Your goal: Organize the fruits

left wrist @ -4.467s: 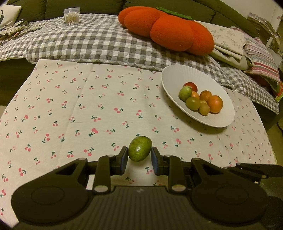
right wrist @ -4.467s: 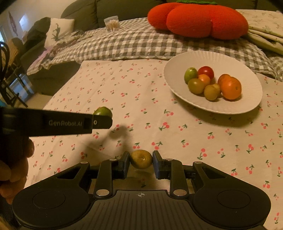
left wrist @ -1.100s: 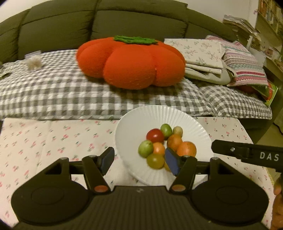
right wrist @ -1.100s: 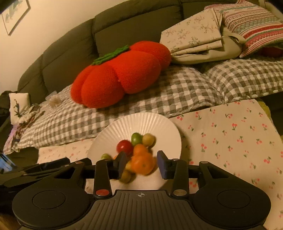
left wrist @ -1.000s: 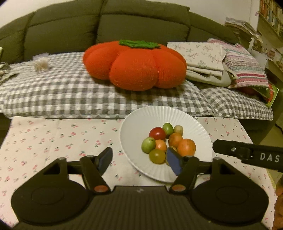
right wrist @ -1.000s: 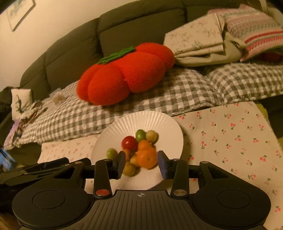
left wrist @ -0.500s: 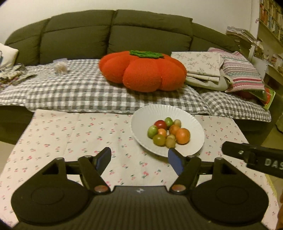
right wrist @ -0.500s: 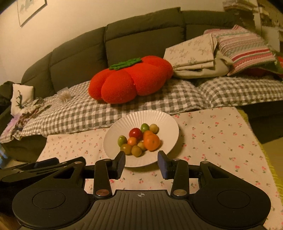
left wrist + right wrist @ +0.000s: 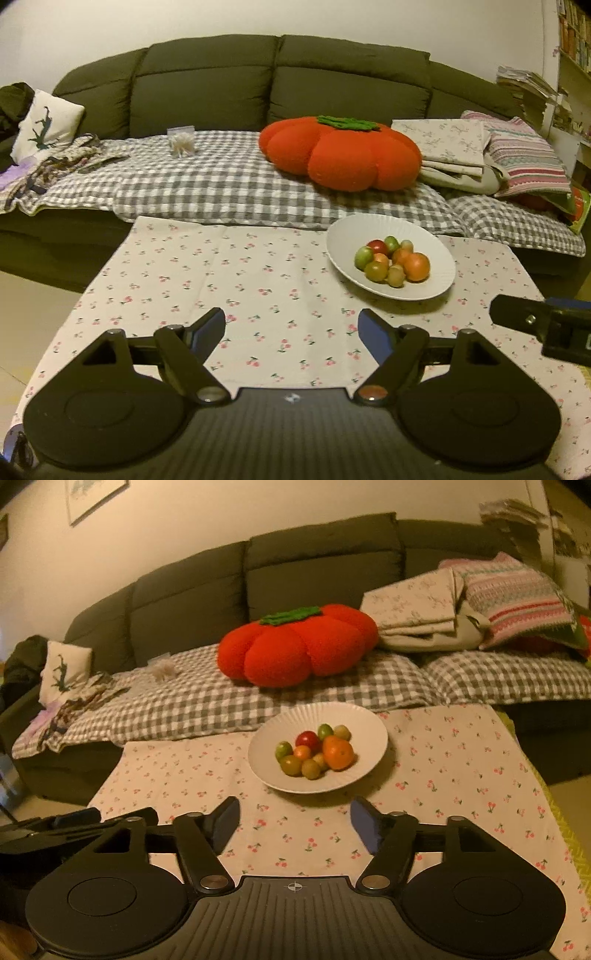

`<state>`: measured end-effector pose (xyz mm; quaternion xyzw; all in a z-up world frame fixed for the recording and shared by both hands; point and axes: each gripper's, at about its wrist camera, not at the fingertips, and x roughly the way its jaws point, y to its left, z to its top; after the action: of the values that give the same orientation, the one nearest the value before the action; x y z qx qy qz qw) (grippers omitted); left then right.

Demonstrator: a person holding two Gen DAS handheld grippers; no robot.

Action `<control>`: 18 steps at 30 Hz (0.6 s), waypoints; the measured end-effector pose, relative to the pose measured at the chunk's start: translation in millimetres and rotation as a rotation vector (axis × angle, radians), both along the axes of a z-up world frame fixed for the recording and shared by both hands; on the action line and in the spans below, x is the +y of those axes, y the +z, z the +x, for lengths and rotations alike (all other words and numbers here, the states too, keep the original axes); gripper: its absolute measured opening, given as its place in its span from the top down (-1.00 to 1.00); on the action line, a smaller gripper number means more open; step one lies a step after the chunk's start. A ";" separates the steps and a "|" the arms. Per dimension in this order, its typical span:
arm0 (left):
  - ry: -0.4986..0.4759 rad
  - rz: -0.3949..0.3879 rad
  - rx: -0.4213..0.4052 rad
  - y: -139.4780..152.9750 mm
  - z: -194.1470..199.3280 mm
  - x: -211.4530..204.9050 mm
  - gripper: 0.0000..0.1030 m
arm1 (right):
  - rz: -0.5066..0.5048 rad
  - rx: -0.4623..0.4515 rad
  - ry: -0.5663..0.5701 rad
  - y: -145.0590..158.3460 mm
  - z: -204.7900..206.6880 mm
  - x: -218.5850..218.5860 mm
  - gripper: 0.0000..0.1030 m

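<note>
A white ribbed plate stands on the cherry-print tablecloth near the sofa side. Several small fruits are piled in it: green, yellow, a red one and a large orange. My left gripper hovers over the cloth, well back from the plate, which lies ahead to its right; its jaws are opening with nothing between them. My right gripper is back from the plate too, with the plate straight ahead; its jaws are opening wide and empty.
A dark green sofa with a grey checked blanket runs behind the table. On it lie an orange pumpkin cushion, folded linens and a striped pillow. The right gripper's body shows at right.
Both grippers have pulled back from the plate, which now looks smaller and farther. The right jaws have spread much wider; the left have widened a little.
</note>
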<state>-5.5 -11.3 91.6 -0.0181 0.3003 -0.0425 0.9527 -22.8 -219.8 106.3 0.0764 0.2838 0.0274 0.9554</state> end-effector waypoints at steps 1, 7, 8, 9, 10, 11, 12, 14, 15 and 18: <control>-0.001 0.007 -0.003 -1.1 -0.5 0.9 -0.53 | -0.018 -0.003 -0.003 -0.2 -1.9 2.4 -0.67; -0.004 0.025 0.014 -10.5 7.7 3.3 -0.61 | -0.049 0.021 -0.029 -10.7 2.3 4.0 -0.87; -0.013 0.022 0.018 -11.8 8.4 2.3 -0.69 | -0.051 0.031 -0.029 -13.7 3.2 3.5 -0.88; -0.021 0.022 0.019 -12.6 8.5 1.2 -0.74 | -0.055 0.041 -0.032 -16.8 4.5 3.1 -0.88; -0.028 0.026 0.019 -13.5 8.4 -1.0 -0.76 | -0.060 0.047 -0.035 -19.5 4.7 2.9 -0.88; -0.032 0.032 0.018 -13.9 8.2 -2.7 -0.79 | -0.067 0.053 -0.037 -22.0 4.6 2.8 -0.88; -0.037 0.036 0.015 -14.1 7.8 -4.2 -0.83 | -0.072 0.059 -0.040 -23.9 5.0 2.3 -0.88; -0.042 0.040 0.011 -14.4 7.5 -5.7 -0.88 | -0.069 0.066 -0.050 -26.0 4.9 0.0 -0.88; -0.040 0.041 0.009 -14.4 7.5 -5.9 -0.89 | -0.061 0.067 -0.053 -26.2 4.5 -1.7 -0.88; -0.042 0.042 0.008 -14.7 7.2 -6.0 -0.92 | -0.039 0.069 -0.059 -25.4 3.6 -5.9 -0.89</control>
<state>1.6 -17.3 76.9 0.0079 0.3054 -0.0560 0.9505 -19.2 -225.7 80.9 0.0669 0.3147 -0.0092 0.9468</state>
